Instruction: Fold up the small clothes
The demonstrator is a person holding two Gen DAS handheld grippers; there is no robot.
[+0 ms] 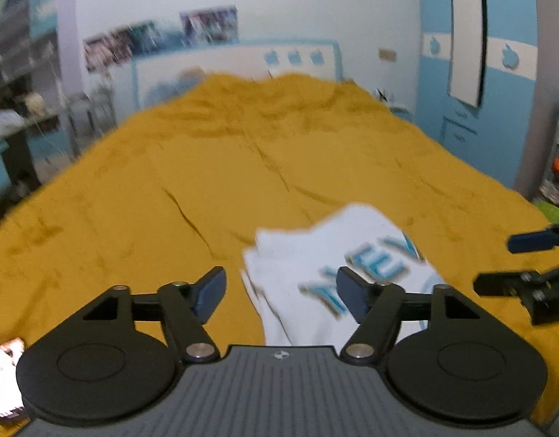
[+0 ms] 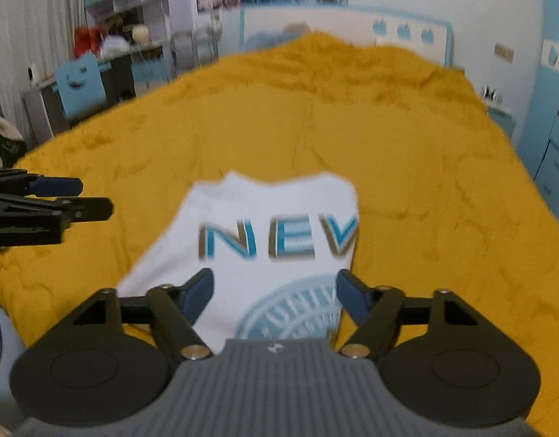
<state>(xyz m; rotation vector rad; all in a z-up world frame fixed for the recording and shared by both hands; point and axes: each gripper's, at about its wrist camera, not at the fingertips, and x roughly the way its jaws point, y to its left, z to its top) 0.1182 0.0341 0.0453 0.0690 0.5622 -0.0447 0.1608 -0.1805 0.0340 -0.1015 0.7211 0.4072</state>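
A small white T-shirt (image 2: 272, 218) with blue "NEV" lettering and a round blue emblem lies folded on the mustard-yellow bedspread (image 2: 425, 182). My right gripper (image 2: 274, 291) hovers above its near part, jaws wide open, nothing between the pads. In the left wrist view the same T-shirt (image 1: 316, 255) lies below and right of centre; my left gripper (image 1: 281, 289) is open above its left edge, holding nothing. The right gripper (image 1: 494, 262) shows at the right edge there, and the left gripper (image 2: 94, 196) at the left edge of the right wrist view.
The bedspread (image 1: 170, 182) covers a wide bed with a white-and-blue headboard (image 2: 352, 25) at the far end. A blue chair (image 2: 81, 87) and a cluttered desk stand to the left. A blue wardrobe (image 1: 479, 109) stands to the right.
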